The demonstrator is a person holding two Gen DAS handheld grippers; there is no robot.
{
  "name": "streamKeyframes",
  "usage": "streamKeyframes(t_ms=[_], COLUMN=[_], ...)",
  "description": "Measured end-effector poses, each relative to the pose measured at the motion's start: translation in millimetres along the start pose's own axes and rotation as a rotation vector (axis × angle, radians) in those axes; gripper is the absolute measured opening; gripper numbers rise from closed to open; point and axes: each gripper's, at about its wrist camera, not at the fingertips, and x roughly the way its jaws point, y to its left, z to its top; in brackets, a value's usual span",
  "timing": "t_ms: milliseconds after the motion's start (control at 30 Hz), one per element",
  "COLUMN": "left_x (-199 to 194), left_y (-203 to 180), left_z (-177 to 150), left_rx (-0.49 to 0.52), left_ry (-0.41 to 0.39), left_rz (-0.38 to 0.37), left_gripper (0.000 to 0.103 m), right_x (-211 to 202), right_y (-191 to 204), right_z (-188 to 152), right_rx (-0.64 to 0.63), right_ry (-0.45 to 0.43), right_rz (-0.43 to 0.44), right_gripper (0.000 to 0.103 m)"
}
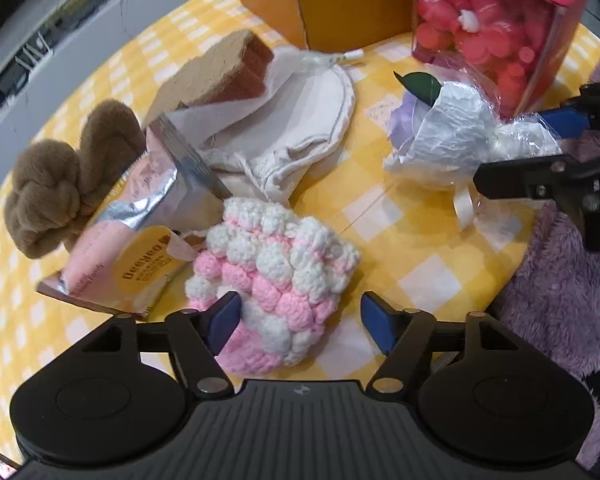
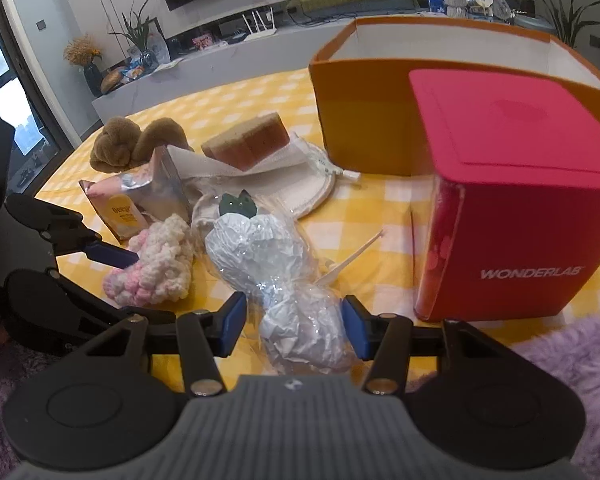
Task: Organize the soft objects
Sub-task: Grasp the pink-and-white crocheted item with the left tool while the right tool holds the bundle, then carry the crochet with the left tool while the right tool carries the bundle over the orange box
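Note:
A pink and white crocheted pouch (image 1: 276,272) lies on the yellow checked tablecloth, and my left gripper (image 1: 300,320) is open around its near end, the left pad touching it. It also shows in the right wrist view (image 2: 156,268). A crinkly white wrapped bouquet (image 2: 284,280) with a dark green leaf lies between the open pads of my right gripper (image 2: 294,328); in the left wrist view the bouquet (image 1: 448,136) shows with the right gripper (image 1: 540,144) at its end. A brown plush toy (image 1: 60,184), a sponge (image 1: 220,72) and a cream cloth bag (image 1: 300,120) lie behind.
An open orange box (image 2: 380,128) stands at the back of the table. A red Wonderlab box (image 2: 520,200) stands at the right, close to the bouquet. A foil snack packet (image 1: 140,232) lies left of the pouch. A purple fluffy cover (image 1: 560,300) lies along the near right edge.

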Motion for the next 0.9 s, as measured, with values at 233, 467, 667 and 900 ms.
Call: streamKeyframes(t_ms=[233,467,667,900], left_x=[-1,-25,-63,-105], left_y=[15,23,26,26], left_z=[-4,-16,-38,-59], left_rx=[-0.094,-0.189,-0.359,-0.535], left_ry=[-0.023,-0.118,-0.265,-0.372], left_rz=[-0.004,0.016,-0.044,-0.163], left_gripper=[0.051,0.032,0.032,0.032], right_x=[7,5,-5,-34], right_y=[1,1,2,5], right_z=[0,0,-1,2], right_rx=[-0.001,-0.002,0.002,-0.002], right_ry=[0.008,-0.001,-0.036,-0.119], right_rz=[0.006,0.008,0.019,0.048], right_gripper=[0.053,0.053,0.053,0.053])
